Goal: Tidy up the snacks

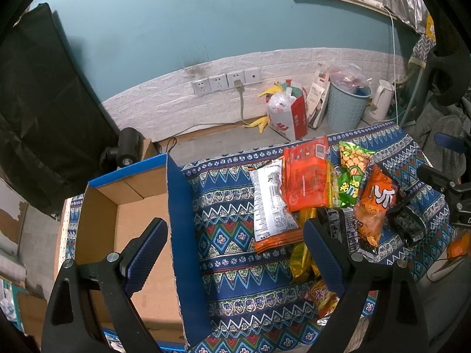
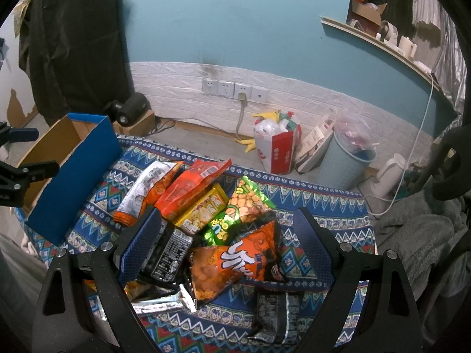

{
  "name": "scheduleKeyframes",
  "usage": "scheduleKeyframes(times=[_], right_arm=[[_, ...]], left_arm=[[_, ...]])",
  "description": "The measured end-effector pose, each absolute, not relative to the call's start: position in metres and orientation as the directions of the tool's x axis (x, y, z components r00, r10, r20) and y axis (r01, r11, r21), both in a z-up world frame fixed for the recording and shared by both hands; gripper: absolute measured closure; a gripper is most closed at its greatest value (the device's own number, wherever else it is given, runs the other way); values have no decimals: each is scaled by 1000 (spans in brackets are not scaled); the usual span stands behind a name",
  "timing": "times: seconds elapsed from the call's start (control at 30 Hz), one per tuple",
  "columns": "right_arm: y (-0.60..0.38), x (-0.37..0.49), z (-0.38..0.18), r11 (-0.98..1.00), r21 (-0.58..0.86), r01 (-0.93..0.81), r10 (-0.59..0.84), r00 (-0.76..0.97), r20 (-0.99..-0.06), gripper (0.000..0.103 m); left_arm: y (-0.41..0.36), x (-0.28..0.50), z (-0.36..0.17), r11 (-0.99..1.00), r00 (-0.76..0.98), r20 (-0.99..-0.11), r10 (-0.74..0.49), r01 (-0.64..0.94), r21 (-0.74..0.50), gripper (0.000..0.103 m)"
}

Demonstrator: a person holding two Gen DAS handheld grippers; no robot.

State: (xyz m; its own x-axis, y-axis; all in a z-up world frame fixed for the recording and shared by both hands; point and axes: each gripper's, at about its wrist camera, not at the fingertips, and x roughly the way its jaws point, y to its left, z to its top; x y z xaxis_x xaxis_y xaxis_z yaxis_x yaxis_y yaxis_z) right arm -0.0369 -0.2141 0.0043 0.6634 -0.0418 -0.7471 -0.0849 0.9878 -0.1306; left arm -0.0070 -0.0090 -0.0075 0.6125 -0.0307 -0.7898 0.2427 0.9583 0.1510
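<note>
A pile of snack bags lies on the patterned cloth: a white and orange bag, a red-orange bag, a green bag and an orange chip bag. My left gripper is open and empty, straddling the blue wall of the cardboard box. In the right wrist view my right gripper hangs open over the orange chip bag, with a black bag by its left finger, the green bag and a yellow bag just beyond. The box stands at the left.
Beyond the cloth's far edge sit a red and white shopping bag, a light blue bin and a white kettle on the floor. Wall sockets with a plugged cable are behind. A black camera stands behind the box.
</note>
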Motion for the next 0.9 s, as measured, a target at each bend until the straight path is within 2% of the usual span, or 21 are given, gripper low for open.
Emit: scheduleKeyframes(times=[0.6,0.9], right_arm=[[-222,-37,1,989,-128,-71,-51,652,-756,14],[-257,-32,-21,990,-141,31,-135,542,-829,14]], left_arm=[[-12,-9,-22,954,602,-798,-22,252,164,8],[-19,5,-49,947,509,-860,-21,287,146,8]])
